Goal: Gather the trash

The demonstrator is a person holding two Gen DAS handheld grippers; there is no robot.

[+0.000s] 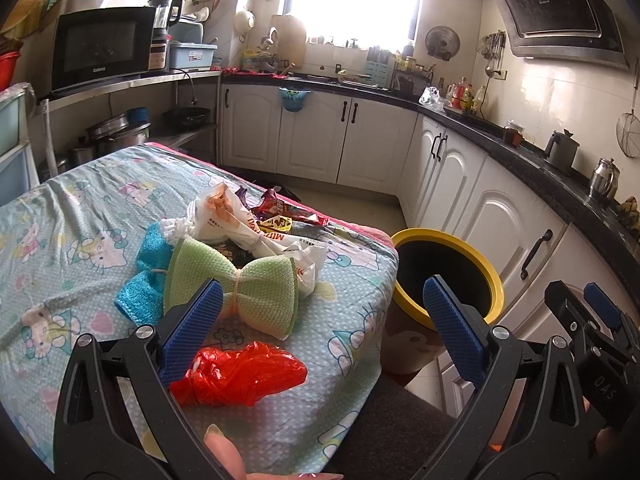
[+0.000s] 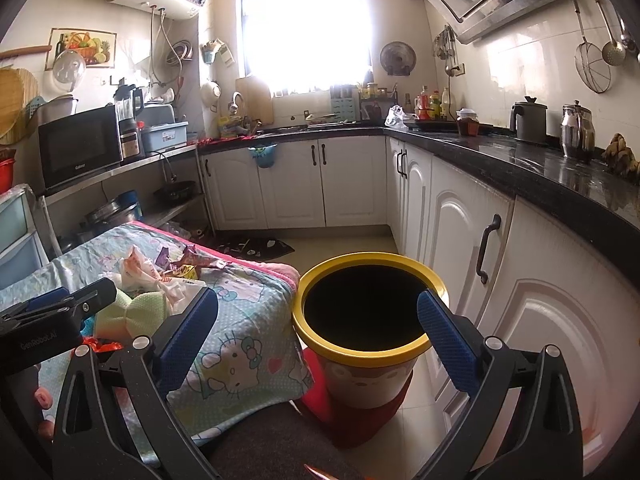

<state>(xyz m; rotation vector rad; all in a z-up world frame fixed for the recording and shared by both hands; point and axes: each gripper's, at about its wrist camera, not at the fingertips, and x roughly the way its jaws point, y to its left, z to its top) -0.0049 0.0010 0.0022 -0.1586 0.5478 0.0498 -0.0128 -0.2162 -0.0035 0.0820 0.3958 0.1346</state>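
Observation:
A table with a Hello Kitty cloth (image 1: 80, 216) holds a pile of trash: a red plastic bag (image 1: 244, 372) nearest me, a green bow-shaped sponge (image 1: 256, 292), a blue sponge (image 1: 144, 280), white plastic bags (image 1: 228, 220) and snack wrappers (image 1: 280, 208). A yellow-rimmed bin (image 1: 452, 272) stands on the floor right of the table; it also shows in the right wrist view (image 2: 368, 308). My left gripper (image 1: 320, 328) is open and empty, above the table's near right corner. My right gripper (image 2: 320, 340) is open and empty, in front of the bin.
White cabinets (image 2: 448, 232) under a black counter (image 2: 520, 164) run along the right and back. A microwave (image 1: 100, 48) sits on a steel shelf at left. A dark mat (image 2: 256, 248) lies on the floor behind the table.

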